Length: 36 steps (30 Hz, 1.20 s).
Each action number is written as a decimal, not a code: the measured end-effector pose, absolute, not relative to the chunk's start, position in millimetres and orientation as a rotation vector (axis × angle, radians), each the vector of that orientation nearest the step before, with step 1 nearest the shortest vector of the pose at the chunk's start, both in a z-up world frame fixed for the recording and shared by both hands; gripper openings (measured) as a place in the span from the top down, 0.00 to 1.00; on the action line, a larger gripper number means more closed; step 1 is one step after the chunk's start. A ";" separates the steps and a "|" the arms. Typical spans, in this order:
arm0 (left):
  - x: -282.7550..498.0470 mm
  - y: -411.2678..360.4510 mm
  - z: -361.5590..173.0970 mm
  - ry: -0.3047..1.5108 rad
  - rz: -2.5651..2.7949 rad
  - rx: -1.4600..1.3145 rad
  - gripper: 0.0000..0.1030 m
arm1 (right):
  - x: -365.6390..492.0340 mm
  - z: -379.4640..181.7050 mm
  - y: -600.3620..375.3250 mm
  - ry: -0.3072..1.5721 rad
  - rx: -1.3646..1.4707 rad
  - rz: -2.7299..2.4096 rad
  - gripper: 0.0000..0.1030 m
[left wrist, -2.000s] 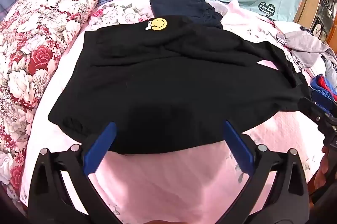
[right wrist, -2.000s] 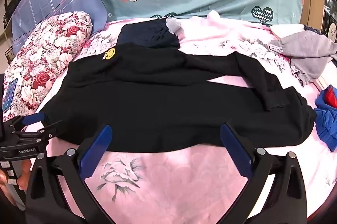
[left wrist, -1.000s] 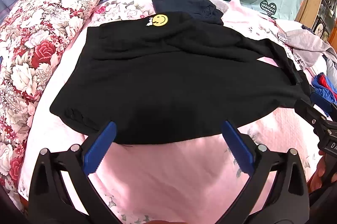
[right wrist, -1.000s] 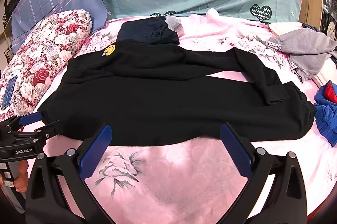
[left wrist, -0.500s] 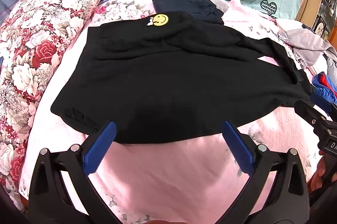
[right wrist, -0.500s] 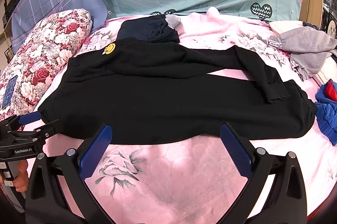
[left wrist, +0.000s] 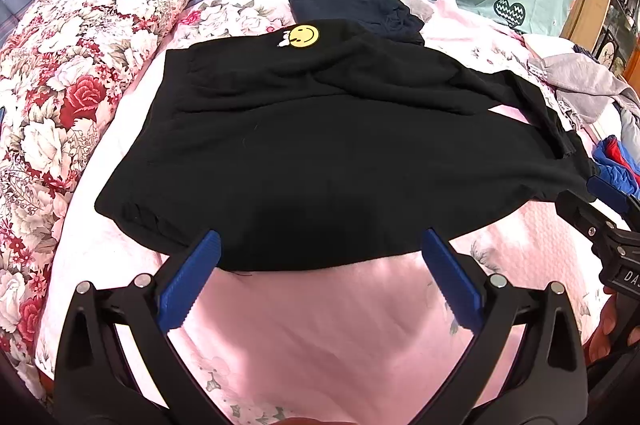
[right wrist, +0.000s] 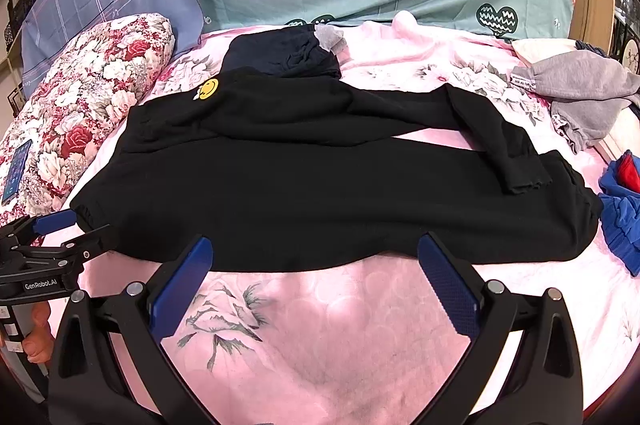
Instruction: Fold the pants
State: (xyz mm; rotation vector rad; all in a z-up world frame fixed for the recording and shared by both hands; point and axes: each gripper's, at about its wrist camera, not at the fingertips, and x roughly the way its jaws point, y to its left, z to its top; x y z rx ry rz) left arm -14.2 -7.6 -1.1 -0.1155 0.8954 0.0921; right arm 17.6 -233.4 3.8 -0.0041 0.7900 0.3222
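- Two grippers, left gripper (left wrist: 320, 279) and right gripper (right wrist: 314, 275), hovered with jaws spread wide, empty, over bare pink bedsheet (right wrist: 320, 325).
- Black pants (right wrist: 320, 185) lay flat just beyond; far leg seemingly folded across.

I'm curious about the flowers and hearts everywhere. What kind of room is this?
Most likely a bedroom. The black pants lie on a bed with a pink sheet, a flowery pillow sits at one side, and more clothes wait nearby.
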 end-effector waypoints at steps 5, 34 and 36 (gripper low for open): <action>-13.1 -7.5 -1.8 0.900 0.092 -0.115 0.02 | 19.6 2.8 -231.6 0.797 -0.006 0.327 0.01; -6.8 -6.1 -3.3 0.908 0.088 -0.110 0.02 | 25.4 -0.9 -229.6 0.815 -0.012 0.332 0.01; -7.1 -4.1 -5.2 0.912 0.084 -0.113 0.02 | 26.5 -3.0 -230.0 0.822 -0.018 0.327 0.01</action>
